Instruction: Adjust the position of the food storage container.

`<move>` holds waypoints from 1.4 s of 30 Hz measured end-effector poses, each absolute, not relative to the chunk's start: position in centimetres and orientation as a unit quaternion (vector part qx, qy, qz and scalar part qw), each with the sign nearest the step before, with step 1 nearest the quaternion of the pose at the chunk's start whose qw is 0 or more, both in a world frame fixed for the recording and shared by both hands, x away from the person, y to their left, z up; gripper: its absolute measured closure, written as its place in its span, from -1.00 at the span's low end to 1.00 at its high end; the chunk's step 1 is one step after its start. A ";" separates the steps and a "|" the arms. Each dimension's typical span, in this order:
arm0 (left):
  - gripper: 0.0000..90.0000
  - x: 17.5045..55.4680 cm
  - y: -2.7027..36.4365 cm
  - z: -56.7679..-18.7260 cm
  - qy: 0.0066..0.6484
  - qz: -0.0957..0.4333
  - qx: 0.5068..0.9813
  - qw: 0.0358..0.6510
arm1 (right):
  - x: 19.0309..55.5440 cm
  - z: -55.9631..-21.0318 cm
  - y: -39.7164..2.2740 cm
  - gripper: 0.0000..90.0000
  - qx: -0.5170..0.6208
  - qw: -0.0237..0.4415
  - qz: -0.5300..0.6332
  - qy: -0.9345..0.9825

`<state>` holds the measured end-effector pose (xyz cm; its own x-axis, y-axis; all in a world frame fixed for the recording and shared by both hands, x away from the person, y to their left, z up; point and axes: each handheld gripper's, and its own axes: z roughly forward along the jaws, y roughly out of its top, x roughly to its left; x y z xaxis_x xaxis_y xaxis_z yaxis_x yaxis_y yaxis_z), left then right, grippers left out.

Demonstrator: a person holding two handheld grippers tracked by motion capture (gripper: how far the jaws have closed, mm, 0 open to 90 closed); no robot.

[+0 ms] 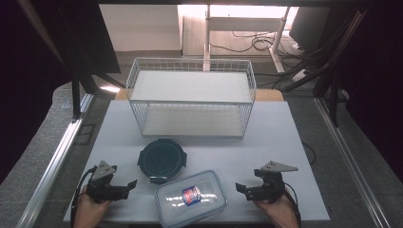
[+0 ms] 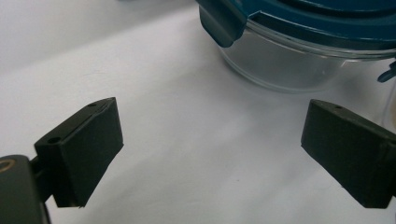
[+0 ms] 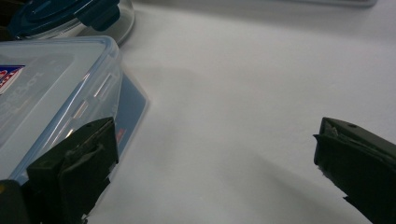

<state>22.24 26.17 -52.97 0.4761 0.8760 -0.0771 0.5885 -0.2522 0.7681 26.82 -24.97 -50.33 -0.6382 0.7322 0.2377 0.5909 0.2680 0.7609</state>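
Observation:
A round glass container with a dark teal clip lid (image 1: 161,160) stands in the middle of the white table (image 1: 285,142). Just in front of it, to the right, lies a clear rectangular lidded box (image 1: 191,197) with a red and blue label. My left gripper (image 1: 129,188) rests at the front left, open, pointing right toward both. In the left gripper view nothing lies between the jaws (image 2: 210,154), and the round container (image 2: 289,60) is ahead. My right gripper (image 1: 242,191), front right, is open and points left. In its view (image 3: 215,154) the box (image 3: 51,93) sits just beside the left finger.
A white wire basket (image 1: 190,102) with a flat white shelf stands at the back of the table, its open side toward me. Metal rails run along both sides of the table. Bare tabletop lies left and right of the two containers.

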 end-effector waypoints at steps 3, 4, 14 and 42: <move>-0.87 22.1 26.3 -52.8 0.481 0.179 0.760 0.399 | 26.9 -50.1 -25.3 -0.98 0.412 0.101 0.434 0.795; -0.87 22.1 26.3 -52.8 0.481 0.176 0.758 0.404 | 26.9 -50.0 -25.5 -0.95 0.412 0.106 0.434 0.794; -0.88 22.5 26.5 -53.0 0.482 0.159 0.756 0.413 | 27.2 -50.1 -25.9 -0.82 0.403 0.112 0.444 0.792; 0.45 24.1 18.4 -45.6 0.363 0.122 0.794 0.472 | 27.3 -50.4 -25.7 -0.72 0.403 0.115 0.419 0.806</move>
<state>24.15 18.41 -45.55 0.7073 0.6912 -0.1485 0.4605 -0.2910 0.8386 27.33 -25.72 -50.41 -0.6490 0.7454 0.1523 0.5533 0.3250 0.7670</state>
